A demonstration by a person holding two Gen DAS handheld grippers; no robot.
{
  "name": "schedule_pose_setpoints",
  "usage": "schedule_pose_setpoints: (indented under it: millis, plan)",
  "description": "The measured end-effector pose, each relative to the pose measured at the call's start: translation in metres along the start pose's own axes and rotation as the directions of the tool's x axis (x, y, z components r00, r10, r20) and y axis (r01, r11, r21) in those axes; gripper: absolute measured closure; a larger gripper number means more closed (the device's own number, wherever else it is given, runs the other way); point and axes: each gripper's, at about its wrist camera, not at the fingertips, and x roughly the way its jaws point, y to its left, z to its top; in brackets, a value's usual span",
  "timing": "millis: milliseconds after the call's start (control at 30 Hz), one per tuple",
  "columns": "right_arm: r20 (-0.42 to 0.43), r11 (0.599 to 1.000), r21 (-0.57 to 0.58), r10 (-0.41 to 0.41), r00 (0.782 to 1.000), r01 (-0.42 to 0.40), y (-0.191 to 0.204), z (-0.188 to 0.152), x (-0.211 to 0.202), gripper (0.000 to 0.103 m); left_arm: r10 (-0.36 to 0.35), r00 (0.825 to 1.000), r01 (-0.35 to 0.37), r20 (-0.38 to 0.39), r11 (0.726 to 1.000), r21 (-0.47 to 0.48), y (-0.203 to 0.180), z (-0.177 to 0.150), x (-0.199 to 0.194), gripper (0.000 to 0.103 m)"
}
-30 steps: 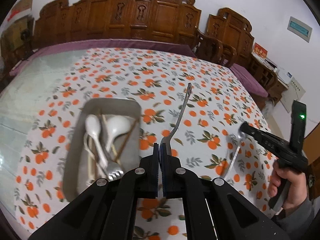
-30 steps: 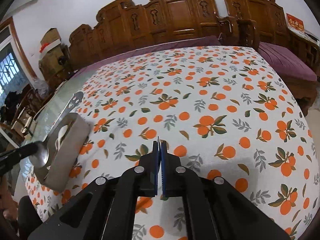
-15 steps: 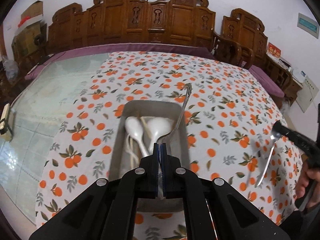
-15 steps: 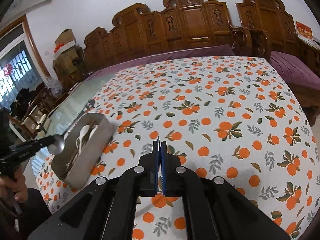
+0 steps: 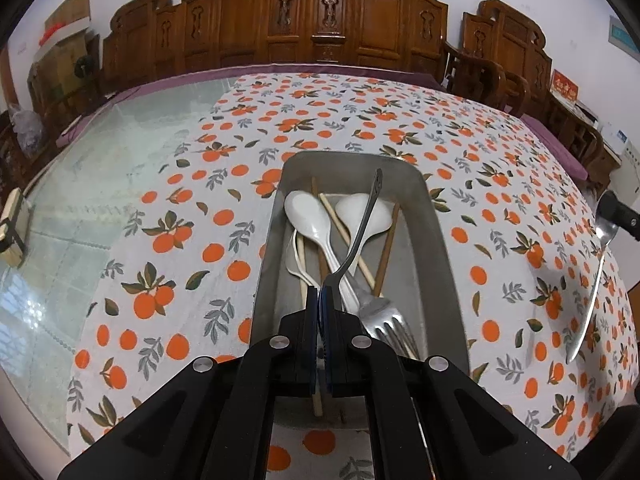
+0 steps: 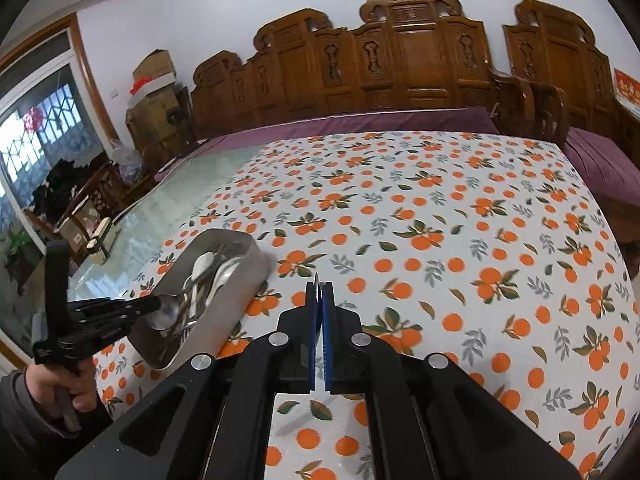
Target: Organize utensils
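Left claw [image 5: 322, 294] clamps a spoon [image 5: 362, 232], handle angling up over the tray [image 5: 436, 240] at center frame. Right claw [image 6: 319, 292] pinches another spoon [image 5: 592, 292], frame right.

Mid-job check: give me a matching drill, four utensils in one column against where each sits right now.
1 fork
2 white spoons
3 left-held spoon
4 right-held spoon

A held over the tablecloth, right of the tray
B held above the tray
C lying in the tray, tines at its near end
D lying in the tray, bowls at its far end

Pairs: 1-C, 2-D, 3-B, 4-A
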Motion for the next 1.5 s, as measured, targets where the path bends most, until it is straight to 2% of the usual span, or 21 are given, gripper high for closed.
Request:
schedule_pose_setpoints:
  millis: [333, 533, 867, 1100, 1167, 1300, 1400, 1500]
  plan:
    - [-0.043, 0.998, -0.064, -0.003, 0.999, 0.001, 0.037, 0.011, 0.02, 0.1, -0.017, 1.0, 0.017, 0.003, 1.0, 0.023, 0.001, -0.003, 0.008, 0.102]
    - [-0.044, 0.995, -0.095, 0.005, 0.999, -0.009, 0.058, 0.024, 0.022, 0.1, -0.052, 0.999, 0.052, -0.012, 0.998, 0.03, 0.001, -0.003, 0.007, 0.101]
    - [-0.049, 0.989, -0.144, 0.021, 0.999, -0.028, 0.094, 0.046, 0.032, 0.1, -0.082, 0.996, 0.081, 0.046, 0.996, 0.025, 0.013, 0.004, -0.015, 0.101]
    - [-0.063, 0.983, -0.179, 0.029, 0.998, -0.04, 0.119, 0.063, 0.047, 0.1, -0.051, 0.994, 0.049, 0.096, 0.999, 0.018, 0.033, 0.013, -0.029, 0.092]
    - [-0.073, 0.981, -0.187, 0.028, 0.997, -0.041, 0.125, 0.065, 0.056, 0.1, -0.038, 0.994, 0.036, 0.107, 0.999, 0.019, 0.038, 0.015, -0.032, 0.086]
    - [-0.109, 0.98, -0.194, 0.025, 0.994, -0.046, 0.134, 0.064, 0.08, 0.1, -0.012, 0.992, 0.01, 0.127, 1.0, 0.017, 0.05, 0.018, -0.037, 0.082]
    - [-0.145, 0.979, -0.201, 0.016, 0.989, -0.045, 0.139, 0.061, 0.102, 0.1, 0.005, 0.991, -0.007, 0.137, 1.0, 0.013, 0.057, 0.02, -0.04, 0.075]
    - [-0.178, 0.979, -0.196, 0.015, 0.984, -0.05, 0.142, 0.056, 0.12, 0.1, 0.01, 0.99, -0.01, 0.139, 1.0, 0.001, 0.064, 0.021, -0.041, 0.074]
